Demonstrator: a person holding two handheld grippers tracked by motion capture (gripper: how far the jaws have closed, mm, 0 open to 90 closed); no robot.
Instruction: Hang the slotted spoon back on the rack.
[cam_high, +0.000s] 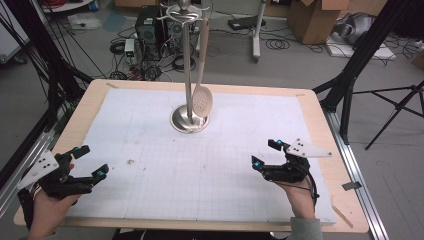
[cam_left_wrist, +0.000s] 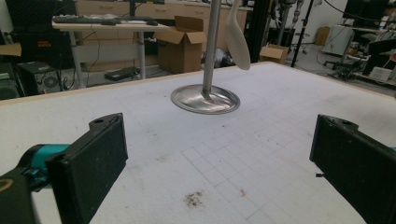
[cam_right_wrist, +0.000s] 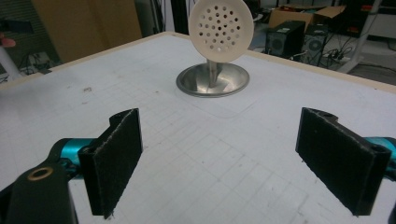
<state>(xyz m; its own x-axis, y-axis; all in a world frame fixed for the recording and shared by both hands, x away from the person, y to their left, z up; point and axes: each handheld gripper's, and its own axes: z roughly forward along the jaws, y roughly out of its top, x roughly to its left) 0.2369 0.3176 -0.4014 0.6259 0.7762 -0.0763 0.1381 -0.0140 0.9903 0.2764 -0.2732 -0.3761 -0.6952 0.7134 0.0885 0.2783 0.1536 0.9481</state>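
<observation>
Two claws low in the high view, each in a hand: left claw (cam_high: 91, 161) at lower left, right claw (cam_high: 264, 153) at lower right, both over the white gridded mat (cam_high: 150, 165) on the bench (cam_high: 320, 115). Jaws of each spread wide, nothing between them, well apart from each other. In the left gripper view, black jaws at both bottom corners, a small dark smudge (cam_left_wrist: 193, 199) on the mat between them. Further up, at centre frame in the high view, a metal stand (cam_high: 189, 120) with round base and upright pole. Hung from its top hooks, a pale slotted spoon (cam_high: 202, 101), perforated bowl down, just above the base. Same spoon in upper centre of the right gripper view (cam_right_wrist: 221, 25). Beyond the bench, floor with cables (cam_high: 280, 44) and cardboard boxes (cam_high: 314, 20).
</observation>
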